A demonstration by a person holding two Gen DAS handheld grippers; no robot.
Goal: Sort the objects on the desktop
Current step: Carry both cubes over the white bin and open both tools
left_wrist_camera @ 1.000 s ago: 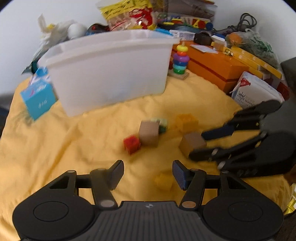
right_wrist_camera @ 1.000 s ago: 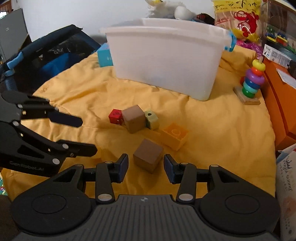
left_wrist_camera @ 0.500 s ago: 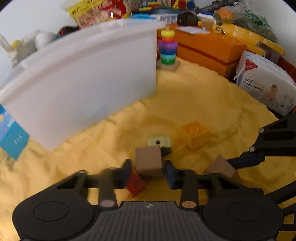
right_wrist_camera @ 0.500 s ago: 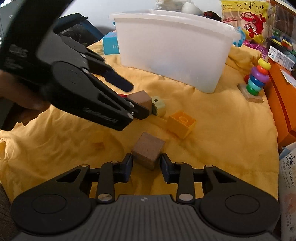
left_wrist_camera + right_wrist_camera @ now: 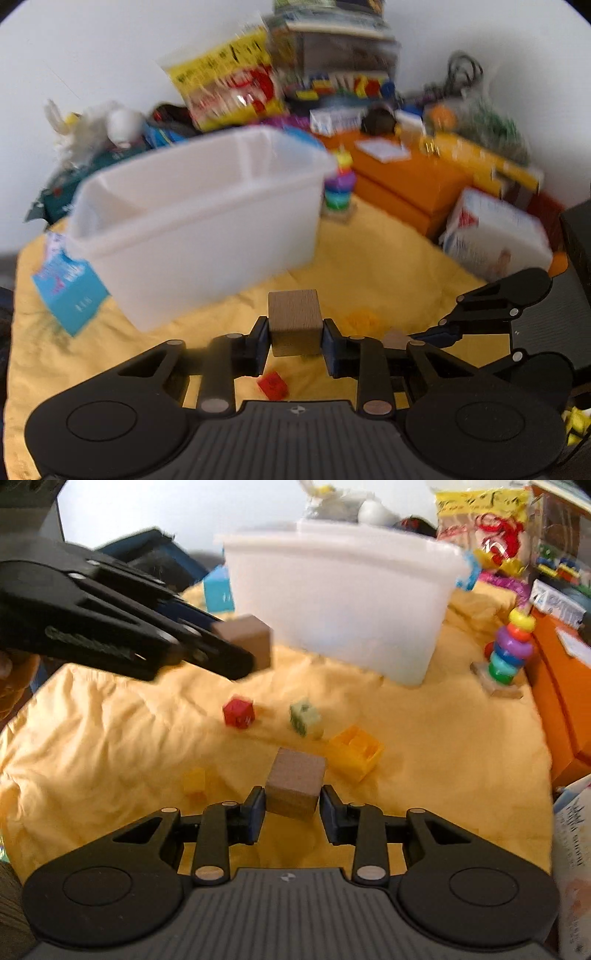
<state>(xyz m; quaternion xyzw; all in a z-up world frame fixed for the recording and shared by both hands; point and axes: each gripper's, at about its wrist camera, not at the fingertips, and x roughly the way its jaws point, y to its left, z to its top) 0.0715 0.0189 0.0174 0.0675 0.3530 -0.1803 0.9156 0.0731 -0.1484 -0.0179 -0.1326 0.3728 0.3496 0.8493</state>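
My left gripper (image 5: 294, 339) is shut on a light wooden cube (image 5: 294, 326) and holds it in the air in front of the white plastic bin (image 5: 207, 236). The same gripper and cube (image 5: 245, 638) show at the left of the right wrist view. My right gripper (image 5: 291, 812) has a darker wooden cube (image 5: 295, 788) between its jaws; the cube still looks to rest on the yellow cloth (image 5: 110, 746). A red cube (image 5: 239, 712), a pale green block (image 5: 304, 718), an orange brick (image 5: 355, 752) and a small yellow block (image 5: 194, 781) lie on the cloth.
A ring stacker toy (image 5: 508, 657) stands right of the bin (image 5: 340, 602). An orange box (image 5: 406, 181), a white packet (image 5: 495, 236) and a heap of toys and bags line the back and right. A blue carton (image 5: 68, 291) leans left of the bin.
My left gripper closed on the light wooden cube and lifted it off the cloth toward the bin. My right gripper narrowed around the darker cube.
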